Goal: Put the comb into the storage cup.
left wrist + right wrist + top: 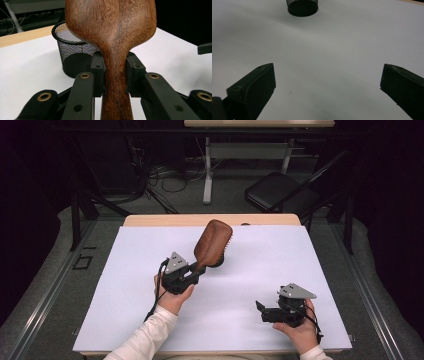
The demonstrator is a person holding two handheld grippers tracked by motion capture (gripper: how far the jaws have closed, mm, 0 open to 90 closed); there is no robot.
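Left claw (115,72) clamps wooden brush (112,30); white tabletop (250,270); chair (280,192), probably, behind.

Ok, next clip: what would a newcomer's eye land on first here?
First the wooden hairbrush, held up over the middle of the white table by the left gripper, whose jaws pinch its handle. Just behind it stands a black mesh cup. Then the right gripper, jaws wide apart and holding nothing, low over the table's near right corner.
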